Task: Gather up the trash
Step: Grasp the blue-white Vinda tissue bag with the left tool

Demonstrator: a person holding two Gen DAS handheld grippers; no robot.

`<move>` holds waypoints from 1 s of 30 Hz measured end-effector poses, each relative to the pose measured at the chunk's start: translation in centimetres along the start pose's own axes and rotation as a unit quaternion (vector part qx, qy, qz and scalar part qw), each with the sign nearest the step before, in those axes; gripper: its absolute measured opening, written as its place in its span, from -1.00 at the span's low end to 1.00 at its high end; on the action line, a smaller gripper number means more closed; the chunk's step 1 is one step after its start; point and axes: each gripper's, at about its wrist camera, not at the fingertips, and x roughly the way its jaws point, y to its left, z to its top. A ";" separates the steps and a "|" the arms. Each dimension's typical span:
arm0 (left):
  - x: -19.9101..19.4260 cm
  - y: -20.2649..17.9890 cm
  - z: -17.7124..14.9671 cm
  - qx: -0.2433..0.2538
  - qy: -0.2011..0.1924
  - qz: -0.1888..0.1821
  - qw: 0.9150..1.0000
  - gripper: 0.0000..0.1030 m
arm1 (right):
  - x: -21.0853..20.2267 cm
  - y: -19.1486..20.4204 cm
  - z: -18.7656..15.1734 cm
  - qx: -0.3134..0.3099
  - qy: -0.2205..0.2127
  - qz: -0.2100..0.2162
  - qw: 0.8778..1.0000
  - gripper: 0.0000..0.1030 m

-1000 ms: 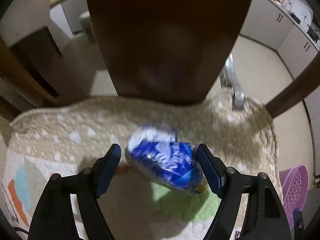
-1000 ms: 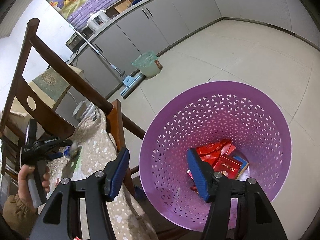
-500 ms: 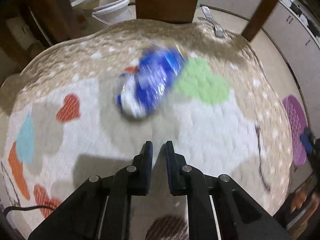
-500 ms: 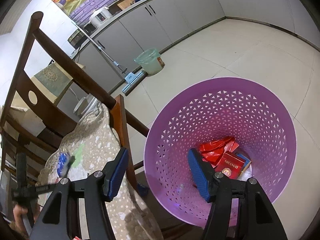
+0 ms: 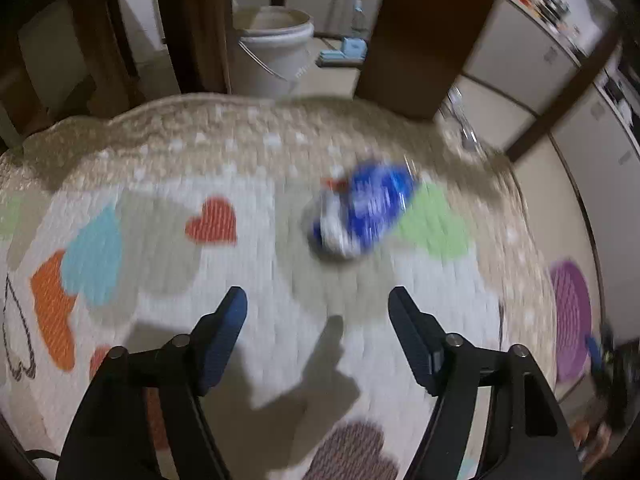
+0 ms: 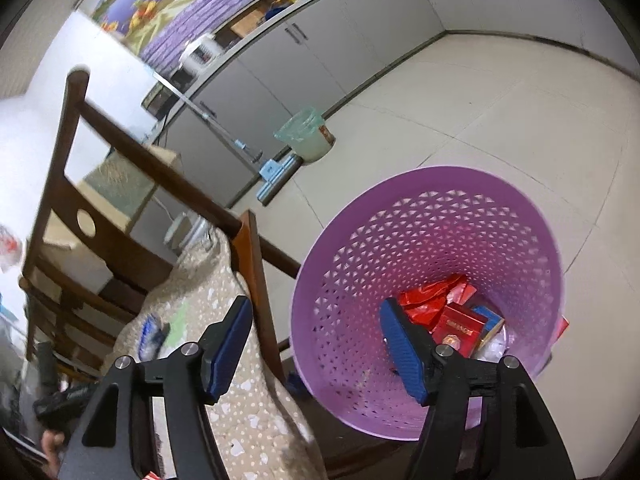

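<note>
1. Left gripper (image 5: 318, 300): jaws spread, nothing btwn them; they've just been opening. Blue wrapper (image 5: 362, 212) lies loose on the chair cushion (image 5: 256, 240), centre-right of left-wrist frame, above and apart from the fingertips.
2. Right gripper (image 6: 316, 312): jaws apart, just been opening a bit further, empty. It hangs over the near rim of the purple basket (image 6: 344, 248), lower right of right-wrist frame; red packets (image 6: 436, 300) and a red box (image 6: 460, 324) sit at the basket's bottom.
3. Meaning for task: wrapper isn't collected yet. Prob. a missed grab, so the left needs another approach before anything goes to the basket.
4. Vs 1 s ago: wrapper sat right btwn the left jaws, close to the chair back; now it's clear of them, further up-frame, and more cushion shows.
5. Vs half a sec ago: left jaws were clenched with nothing in them; now wide. Wrapper has gone from centre-left to centre-right of frame, beside the green heart (image 5: 434, 224).
6. Right view: basket barely shifted, contents same.
</note>
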 end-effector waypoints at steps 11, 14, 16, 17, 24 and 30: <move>8.9 -7.4 5.1 0.094 0.039 0.098 0.990 0.67 | -7.7 -9.2 2.0 0.123 -0.084 -0.001 0.989 0.49; 9.5 -8.3 5.1 0.079 0.031 0.124 0.989 0.66 | -7.8 -10.2 2.3 0.139 -0.078 0.008 0.987 0.49; 9.2 -8.8 5.1 0.069 0.039 0.111 0.991 0.12 | -7.5 -10.2 2.3 0.138 -0.070 0.011 0.988 0.49; 9.2 -9.5 5.1 0.070 0.044 0.108 0.991 -0.17 | -7.4 -10.2 2.3 0.136 -0.068 0.012 0.988 0.49; 5.8 -12.5 2.3 0.110 0.025 0.084 0.990 -0.21 | -6.5 -10.4 2.3 0.144 -0.056 0.009 0.988 0.49; 2.2 -12.1 -2.0 0.115 0.013 0.058 0.992 -0.20 | -4.9 -8.8 2.1 0.114 -0.031 0.000 0.993 0.49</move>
